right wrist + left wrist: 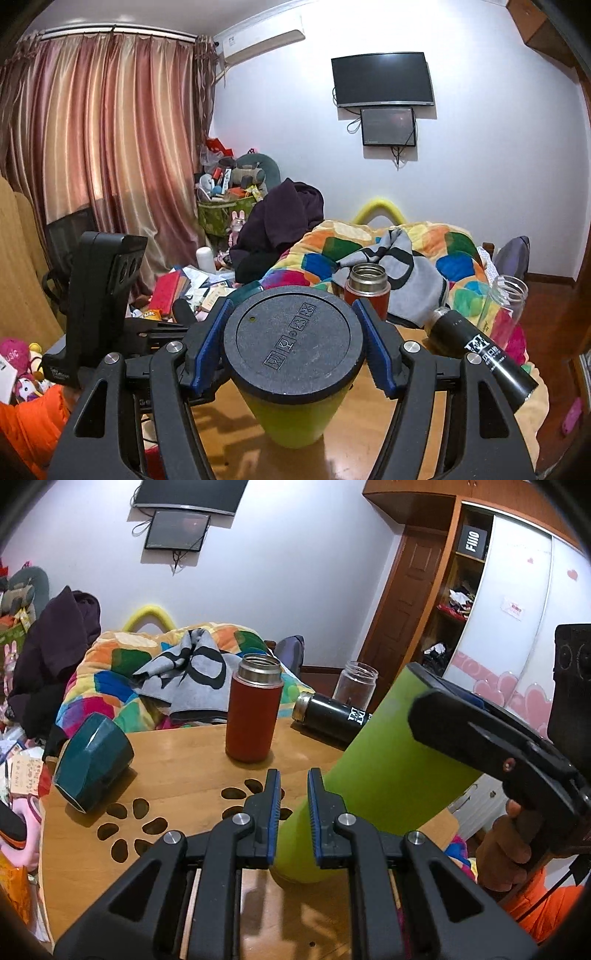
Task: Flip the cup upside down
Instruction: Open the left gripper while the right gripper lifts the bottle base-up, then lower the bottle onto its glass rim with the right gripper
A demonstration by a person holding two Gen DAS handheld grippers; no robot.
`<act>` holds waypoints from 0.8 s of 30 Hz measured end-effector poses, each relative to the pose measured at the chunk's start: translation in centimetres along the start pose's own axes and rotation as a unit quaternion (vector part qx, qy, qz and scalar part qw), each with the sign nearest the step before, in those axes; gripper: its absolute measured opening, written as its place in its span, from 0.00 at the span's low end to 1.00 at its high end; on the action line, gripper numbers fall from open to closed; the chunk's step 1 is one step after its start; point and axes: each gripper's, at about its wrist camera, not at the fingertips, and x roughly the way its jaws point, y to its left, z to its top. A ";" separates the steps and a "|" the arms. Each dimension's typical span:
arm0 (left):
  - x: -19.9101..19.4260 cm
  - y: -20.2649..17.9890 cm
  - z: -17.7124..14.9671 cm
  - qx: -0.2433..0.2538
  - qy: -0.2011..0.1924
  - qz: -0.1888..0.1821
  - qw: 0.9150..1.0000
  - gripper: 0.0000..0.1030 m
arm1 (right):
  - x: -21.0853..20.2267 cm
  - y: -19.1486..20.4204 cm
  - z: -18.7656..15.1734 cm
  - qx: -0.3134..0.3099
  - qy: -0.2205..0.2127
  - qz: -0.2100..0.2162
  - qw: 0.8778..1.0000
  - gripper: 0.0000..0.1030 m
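Observation:
The lime-green cup [373, 771] with a dark grey base [293, 341] is tilted, its narrower end resting on the wooden table [184, 771]. My right gripper [293, 345] is shut on the cup at its dark wide end; it also shows in the left wrist view [476, 734] at the cup's upper end. My left gripper [293, 812] is open and empty, with its fingers just in front of the cup's lower end, apart from it.
A red flask [253, 714] stands open at the table's far side. A black bottle [332, 716] lies on its side beside a clear jar [356, 683]. A teal cup [92, 760] lies tipped at the left. A cluttered bed lies behind the table.

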 end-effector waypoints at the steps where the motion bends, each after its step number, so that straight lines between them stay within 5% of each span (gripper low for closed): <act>1: 0.0 0.2 0.0 -0.002 0.000 0.000 1.000 0.13 | 0.3 0.1 0.2 0.000 0.004 -0.001 1.000 0.61; 11: 0.0 1.0 -0.1 -0.007 -0.007 0.029 1.000 0.13 | 3.9 -0.1 1.9 0.005 0.038 -0.007 0.999 0.61; 24: -2.6 2.2 -1.0 -0.019 -0.022 0.083 0.996 0.19 | 3.6 1.1 1.8 -0.009 0.044 -0.019 0.999 0.62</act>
